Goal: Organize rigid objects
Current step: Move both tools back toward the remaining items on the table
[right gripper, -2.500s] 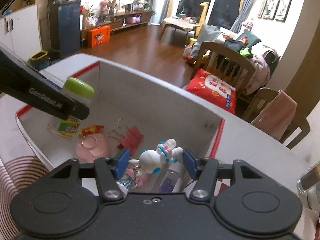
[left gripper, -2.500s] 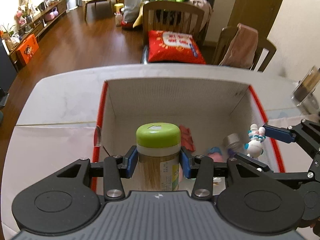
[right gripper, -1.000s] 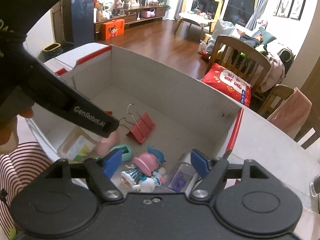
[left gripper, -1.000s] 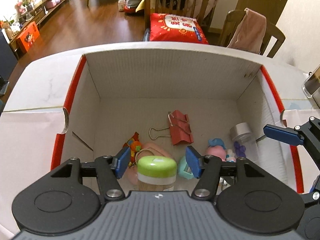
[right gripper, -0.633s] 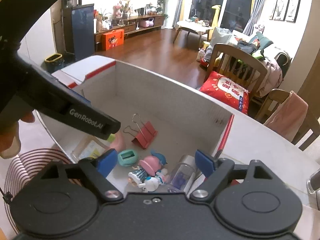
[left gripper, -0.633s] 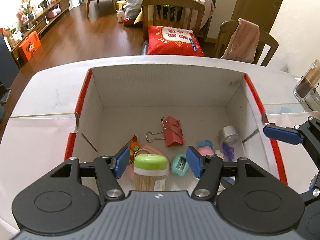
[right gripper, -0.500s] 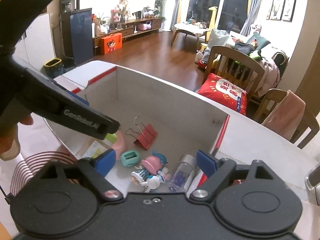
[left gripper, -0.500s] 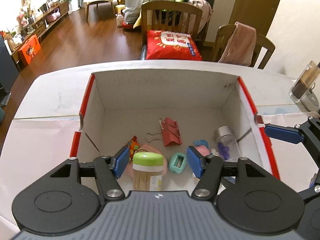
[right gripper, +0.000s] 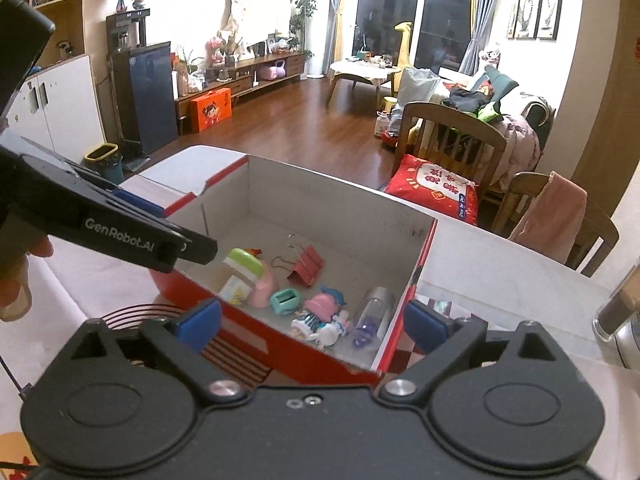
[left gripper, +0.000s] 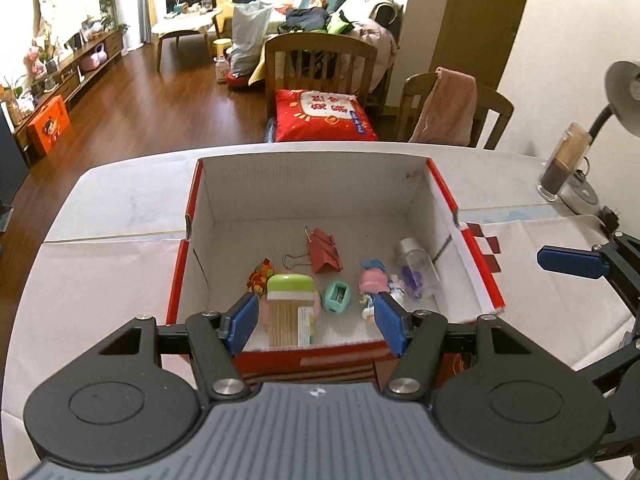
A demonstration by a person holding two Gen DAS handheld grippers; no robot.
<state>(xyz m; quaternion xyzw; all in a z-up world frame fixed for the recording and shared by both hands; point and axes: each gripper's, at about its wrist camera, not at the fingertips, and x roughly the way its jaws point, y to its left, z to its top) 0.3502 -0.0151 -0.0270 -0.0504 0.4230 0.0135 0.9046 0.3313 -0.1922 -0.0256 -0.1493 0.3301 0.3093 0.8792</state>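
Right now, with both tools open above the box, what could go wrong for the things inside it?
The jar stands tilted against the pink item, so it may fall over. The bottle lies on its side and could roll onto the figurines. The left tool hangs low at the box rim and might bump it.

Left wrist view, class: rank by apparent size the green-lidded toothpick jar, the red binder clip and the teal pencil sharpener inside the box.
1. Green-lidded toothpick jar, largest, though it stands nearest the camera, which enlarges it.
2. Red binder clip, counting its wire handle.
3. Teal pencil sharpener, clearly smallest.
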